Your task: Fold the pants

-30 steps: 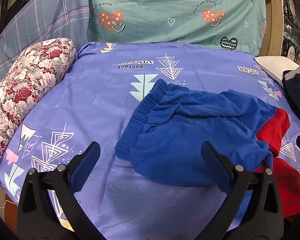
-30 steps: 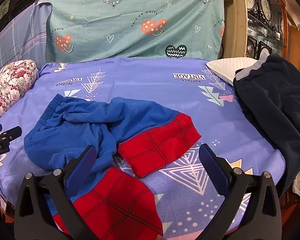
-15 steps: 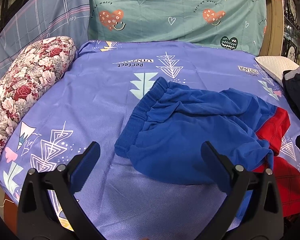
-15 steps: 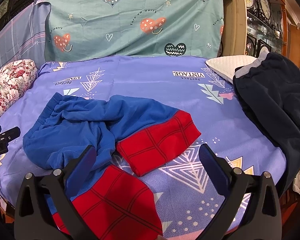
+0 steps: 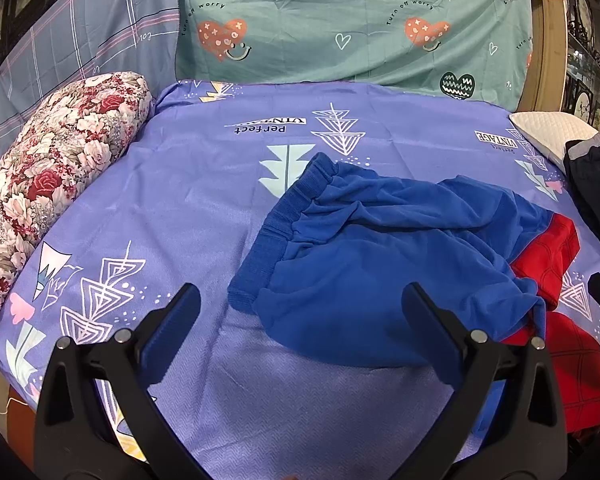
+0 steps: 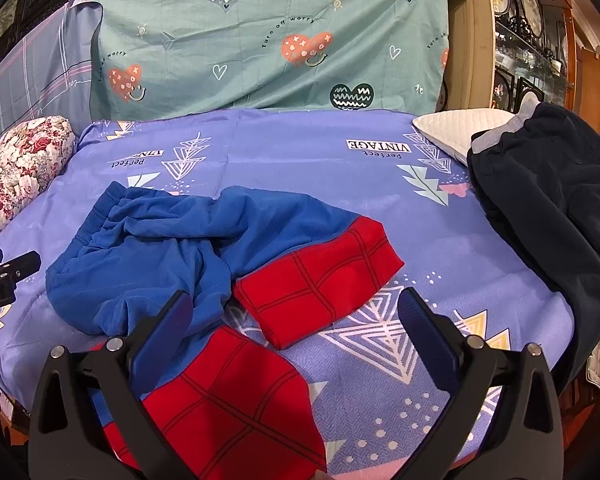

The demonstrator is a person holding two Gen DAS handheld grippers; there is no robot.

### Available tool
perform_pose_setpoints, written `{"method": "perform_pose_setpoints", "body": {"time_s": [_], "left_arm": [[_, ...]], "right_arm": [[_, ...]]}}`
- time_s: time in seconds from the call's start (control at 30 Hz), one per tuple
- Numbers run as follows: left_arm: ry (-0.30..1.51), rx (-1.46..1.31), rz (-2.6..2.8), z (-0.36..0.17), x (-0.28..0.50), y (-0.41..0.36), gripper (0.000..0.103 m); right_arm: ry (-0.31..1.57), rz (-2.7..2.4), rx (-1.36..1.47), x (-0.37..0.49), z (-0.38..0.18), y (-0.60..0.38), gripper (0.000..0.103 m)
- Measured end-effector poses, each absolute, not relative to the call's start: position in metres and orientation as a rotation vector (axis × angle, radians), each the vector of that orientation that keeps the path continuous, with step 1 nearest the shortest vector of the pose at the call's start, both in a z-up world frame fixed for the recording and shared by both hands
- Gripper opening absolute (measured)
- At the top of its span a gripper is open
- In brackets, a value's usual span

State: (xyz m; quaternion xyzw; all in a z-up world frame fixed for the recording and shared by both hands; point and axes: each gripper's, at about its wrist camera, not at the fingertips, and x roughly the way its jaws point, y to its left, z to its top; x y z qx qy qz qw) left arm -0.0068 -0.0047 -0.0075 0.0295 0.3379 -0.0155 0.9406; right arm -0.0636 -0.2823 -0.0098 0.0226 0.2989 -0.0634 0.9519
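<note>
Blue pants (image 5: 380, 248) with red checked leg ends lie rumpled on the purple bedsheet (image 5: 180, 208). Their ribbed waistband (image 5: 276, 232) points left. In the right wrist view the pants (image 6: 180, 248) spread across the middle, one red leg end (image 6: 320, 280) folded over to the right, the other (image 6: 228, 400) near the bed's front edge. My left gripper (image 5: 300, 328) hovers open just in front of the waist end, nothing between its fingers. My right gripper (image 6: 296, 336) is open above the red leg ends, holding nothing.
A floral bolster (image 5: 48, 168) lies along the left edge. A teal heart-print cloth (image 5: 340, 24) covers the headboard. A white pillow (image 6: 452, 128) and a dark navy garment (image 6: 548, 216) take up the right side. The left gripper's tip (image 6: 4, 276) shows at the left of the right wrist view.
Both grippers have drifted slightly, so the pants sit a touch lower and closer in the views. The pants have not moved and both grippers stay open.
</note>
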Motion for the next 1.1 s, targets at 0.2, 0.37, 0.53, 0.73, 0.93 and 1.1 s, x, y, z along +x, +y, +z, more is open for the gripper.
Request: {"method": "perform_pose_setpoints", "body": {"time_s": [0.2, 0.37, 0.53, 0.73, 0.93, 1.1], "left_arm": [[0.688, 0.059, -0.031, -0.0077, -0.0069, -0.0049, 0.101], [0.688, 0.061, -0.031, -0.0068, -0.0068, -0.0052, 0.101], [0.689, 0.061, -0.032, -0.0055, -0.0066, -0.0052, 0.101], [0.691, 0.066, -0.032, -0.0037, -0.0064, -0.0059, 0.101], [0.691, 0.067, -0.031, -0.0025, -0.0058, -0.0057, 0.101], [0.707, 0.072, -0.041, -0.0022, -0.0051, -0.0037, 0.101]], "right_arm": [[0.607, -0.128, 0.046, -0.0636, -0.0097, -0.2823, 0.102], [0.608, -0.126, 0.048, -0.0634, -0.0094, -0.2827, 0.102], [0.608, -0.125, 0.046, -0.0635, -0.0097, -0.2826, 0.102], [0.612, -0.124, 0.049, -0.0633, -0.0092, -0.2822, 0.102], [0.618, -0.119, 0.053, -0.0605, -0.0092, -0.282, 0.102], [0.631, -0.096, 0.055, -0.0565, -0.0088, -0.2839, 0.102]]}}
